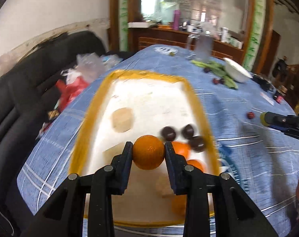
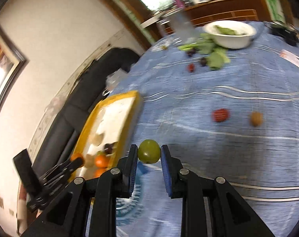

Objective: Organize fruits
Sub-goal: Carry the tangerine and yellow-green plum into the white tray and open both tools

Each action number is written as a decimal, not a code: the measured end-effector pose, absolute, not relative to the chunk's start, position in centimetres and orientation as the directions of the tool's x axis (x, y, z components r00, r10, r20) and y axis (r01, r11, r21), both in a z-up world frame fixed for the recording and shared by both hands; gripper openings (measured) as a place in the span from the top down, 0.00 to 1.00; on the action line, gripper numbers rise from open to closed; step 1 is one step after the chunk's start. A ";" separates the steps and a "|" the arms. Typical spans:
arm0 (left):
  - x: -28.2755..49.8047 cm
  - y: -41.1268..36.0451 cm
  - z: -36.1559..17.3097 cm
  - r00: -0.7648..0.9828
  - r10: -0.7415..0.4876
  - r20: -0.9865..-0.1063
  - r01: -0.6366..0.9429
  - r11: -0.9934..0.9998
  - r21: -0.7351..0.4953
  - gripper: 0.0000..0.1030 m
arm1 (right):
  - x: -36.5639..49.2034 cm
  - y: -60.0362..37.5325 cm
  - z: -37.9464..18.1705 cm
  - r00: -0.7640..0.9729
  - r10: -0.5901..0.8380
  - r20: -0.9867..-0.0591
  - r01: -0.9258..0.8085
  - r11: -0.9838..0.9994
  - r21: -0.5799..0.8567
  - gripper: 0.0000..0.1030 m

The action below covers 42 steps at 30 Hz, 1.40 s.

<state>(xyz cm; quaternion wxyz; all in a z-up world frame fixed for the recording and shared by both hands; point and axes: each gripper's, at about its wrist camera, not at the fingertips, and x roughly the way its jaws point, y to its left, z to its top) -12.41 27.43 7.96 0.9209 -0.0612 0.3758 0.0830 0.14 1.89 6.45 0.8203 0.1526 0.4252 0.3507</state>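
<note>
Gripping an orange point(image 1: 148, 152) in the left claw point(image 1: 149, 151) above a yellow-rimmed tray point(image 1: 196, 106), with three dark fruits point(image 1: 186, 136) lying just beyond.

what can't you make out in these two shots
- Left wrist view: an orange in the tray is mostly hidden behind the left claw, which is shut on another orange.
- Left wrist view: the right claw is cut off by the frame edge.
- Right wrist view: the brown fruit is too blurred to identify.
</note>
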 end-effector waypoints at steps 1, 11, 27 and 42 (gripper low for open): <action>-12.5 27.9 7.6 0.696 0.105 -0.710 -0.207 0.976 -0.059 0.70 | 0.0 3.4 6.6 0.379 0.704 -0.601 -0.462 0.706 0.537 0.75; -13.0 29.5 6.4 0.691 0.121 -0.713 -0.229 0.972 -0.056 0.69 | 1.3 15.8 5.5 0.311 0.635 -0.707 -0.551 0.727 0.411 0.74; -14.4 30.5 6.7 0.709 0.085 -0.700 -0.254 0.957 -0.141 0.40 | 2.6 18.1 5.1 0.361 0.592 -0.720 -0.531 0.765 0.364 0.55; -15.8 24.2 10.3 0.767 0.277 -0.579 -0.285 0.955 0.080 0.16 | -4.3 7.0 7.1 0.526 0.494 -0.693 -0.472 0.847 0.245 0.48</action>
